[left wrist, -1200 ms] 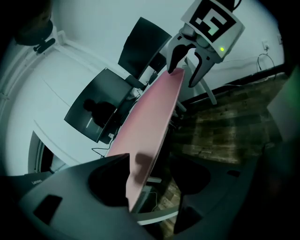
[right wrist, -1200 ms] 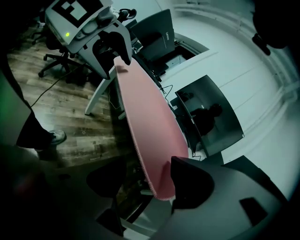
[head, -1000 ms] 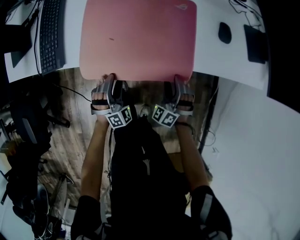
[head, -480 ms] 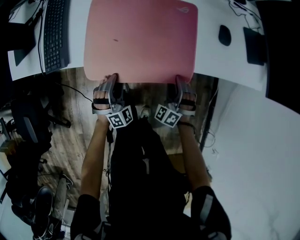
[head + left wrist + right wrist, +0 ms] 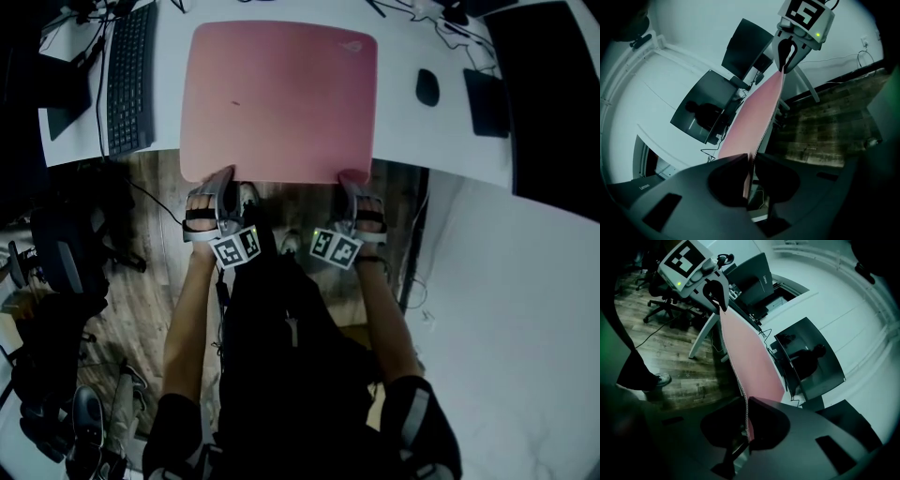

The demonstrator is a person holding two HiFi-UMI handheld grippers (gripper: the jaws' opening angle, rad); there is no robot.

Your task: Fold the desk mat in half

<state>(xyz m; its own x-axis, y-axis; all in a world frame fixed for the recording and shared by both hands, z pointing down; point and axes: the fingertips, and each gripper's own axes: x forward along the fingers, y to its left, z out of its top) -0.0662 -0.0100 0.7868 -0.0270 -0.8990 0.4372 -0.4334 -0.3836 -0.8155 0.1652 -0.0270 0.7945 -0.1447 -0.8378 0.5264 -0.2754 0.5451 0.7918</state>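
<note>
Shows the white desk [image 5: 403, 122] bearing the pink desk mat [image 5: 278, 98], flat and unfolded, near edge overhanging the desk toward the person. Sets a keyboard [image 5: 128, 80] to the mat's left and a mouse [image 5: 427, 86] to its right. Marks the change in both pairs of jaws: spread wide a second ago, closing now on that near edge. Places the left gripper [image 5: 228, 178] at the near left corner, fingers pinching the thin mat edge between them. Places the right gripper [image 5: 347, 180] at the near right corner, likewise nipping the edge. Suggests a grasp just being secured at both corners, with the fold itself not yet begun. Calls next, probably, for lifting the edge and carrying it over toward the far side.
</note>
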